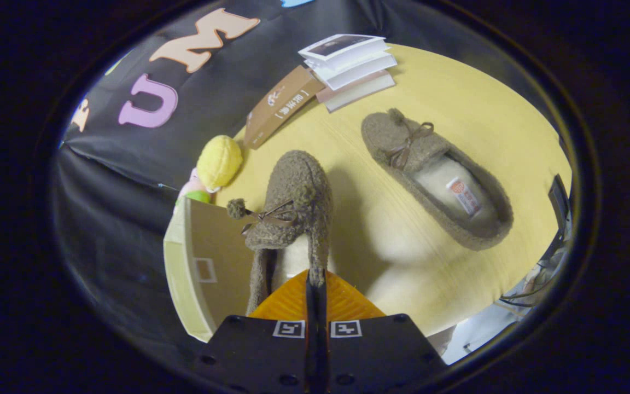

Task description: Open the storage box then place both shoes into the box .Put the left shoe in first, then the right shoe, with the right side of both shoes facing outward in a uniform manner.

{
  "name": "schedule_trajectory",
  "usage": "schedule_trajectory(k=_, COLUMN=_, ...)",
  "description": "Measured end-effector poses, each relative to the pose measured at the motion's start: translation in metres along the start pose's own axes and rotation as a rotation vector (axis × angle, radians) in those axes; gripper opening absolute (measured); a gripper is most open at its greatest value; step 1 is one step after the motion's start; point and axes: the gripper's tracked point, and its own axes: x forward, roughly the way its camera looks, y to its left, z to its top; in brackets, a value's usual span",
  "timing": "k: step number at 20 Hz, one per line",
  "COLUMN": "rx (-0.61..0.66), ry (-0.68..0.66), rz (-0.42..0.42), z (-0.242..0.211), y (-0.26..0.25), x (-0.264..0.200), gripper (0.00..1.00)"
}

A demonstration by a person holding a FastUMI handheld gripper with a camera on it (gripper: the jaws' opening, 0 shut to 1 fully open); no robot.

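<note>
Storage box (205,268) open at the table's (479,109) near-left edge. Second shoe (435,175) lies mid-table. My tongs (315,284) are pinched closed on the held shoe's (293,208) heel rim, beside the box. Judged light, soft, floppy; collar grip suits.

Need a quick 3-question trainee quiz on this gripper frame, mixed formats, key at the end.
1. True or false: the gripper is shut on the heel edge of a fuzzy brown shoe.
2. Multiple choice: where is the second shoe?
A. inside the storage box
B. lying flat on the yellow table, opening up
C. on top of the stack of books
3. Fill in: the open storage box sits beside the held shoe, and beyond it lies a yellow ___ toy.

Key: 1 true; 2 B; 3 plush.
</note>
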Motion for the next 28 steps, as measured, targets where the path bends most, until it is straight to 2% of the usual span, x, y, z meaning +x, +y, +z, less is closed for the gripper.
schedule_trajectory(k=3, rx=-0.028, ry=-0.043, rz=0.07, z=0.01, y=0.04, x=-0.032, gripper=0.03)
schedule_trajectory(k=6, rx=-0.058, ry=-0.059, rz=0.178, z=0.01, y=0.096, x=-0.056, gripper=0.03)
schedule_trajectory(k=9, rx=-0.073, ry=-0.021, rz=0.275, z=-0.007, y=0.149, x=-0.059, gripper=0.03)
schedule_trajectory(k=12, rx=-0.114, ry=0.046, rz=0.316, z=-0.034, y=0.187, x=-0.042, gripper=0.03)
schedule_trajectory(k=15, rx=-0.159, ry=0.1, rz=0.275, z=-0.066, y=0.201, x=-0.001, gripper=0.03)
schedule_trajectory(k=19, rx=-0.221, ry=0.154, rz=0.147, z=-0.107, y=0.194, x=0.054, gripper=0.03)
schedule_trajectory(k=24, rx=-0.266, ry=0.202, rz=0.005, z=-0.133, y=0.183, x=0.098, gripper=0.03)
schedule_trajectory(k=28, rx=-0.292, ry=0.239, rz=-0.082, z=-0.139, y=0.177, x=0.111, gripper=0.03)
